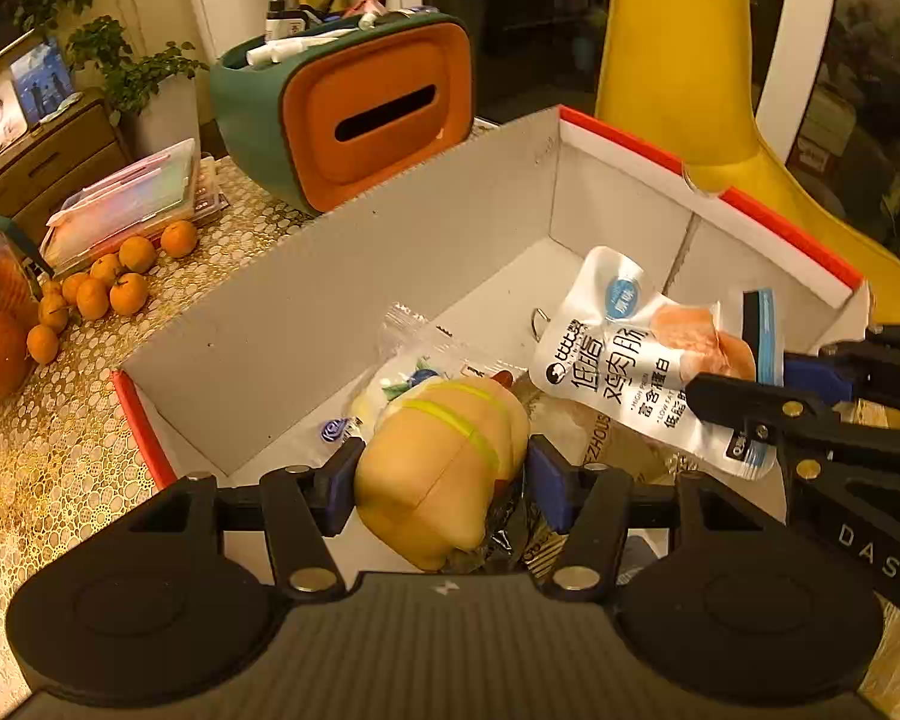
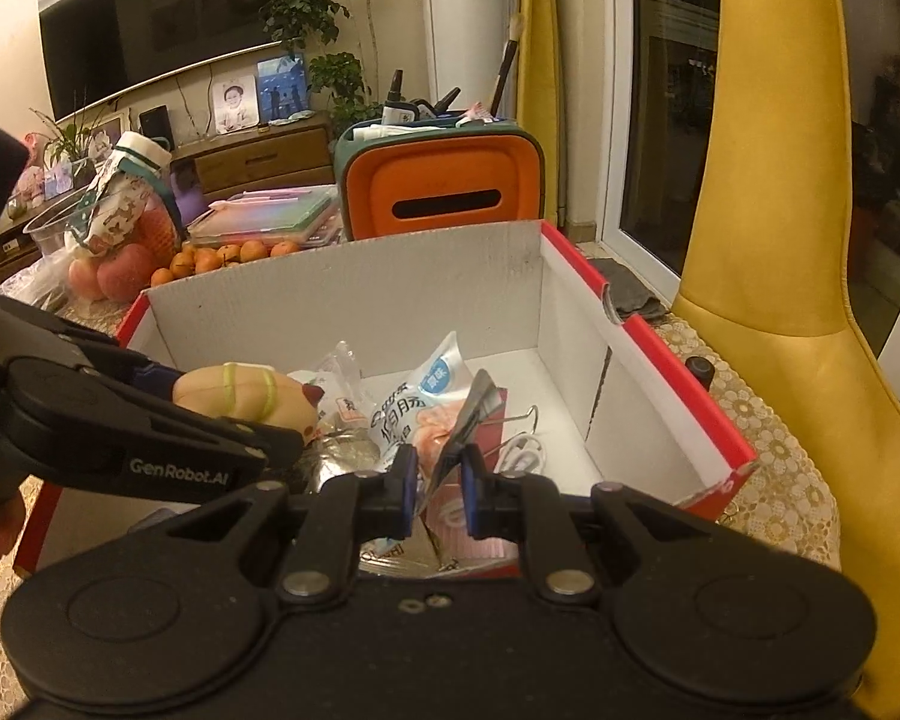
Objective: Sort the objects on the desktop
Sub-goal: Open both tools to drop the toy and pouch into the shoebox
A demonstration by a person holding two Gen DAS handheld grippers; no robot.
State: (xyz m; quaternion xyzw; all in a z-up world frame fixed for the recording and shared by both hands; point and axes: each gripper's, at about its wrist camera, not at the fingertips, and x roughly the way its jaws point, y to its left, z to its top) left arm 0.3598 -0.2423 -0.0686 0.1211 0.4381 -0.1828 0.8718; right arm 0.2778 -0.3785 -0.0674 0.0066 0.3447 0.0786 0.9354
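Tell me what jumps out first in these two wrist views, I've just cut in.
Both claws hover over the open red-and-white cardboard box, each gripping something. The left claw is shut on a tan plush toy with yellow-green stripes; the right claw pinches a white chicken-breast snack pouch by one edge. Behind the box stands an orange-and-green tissue box, with small oranges to its left.

Tangerines (image 1: pixel 114 285), orange tissue box (image 1: pixel 354 114), yellow chair (image 2: pixel 768 276)

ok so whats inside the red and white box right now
In the box: a metal clip, clear wrappers and crinkled packets. The plush toy and white pouch, each gripped by a tool, hide whatever lies beneath.
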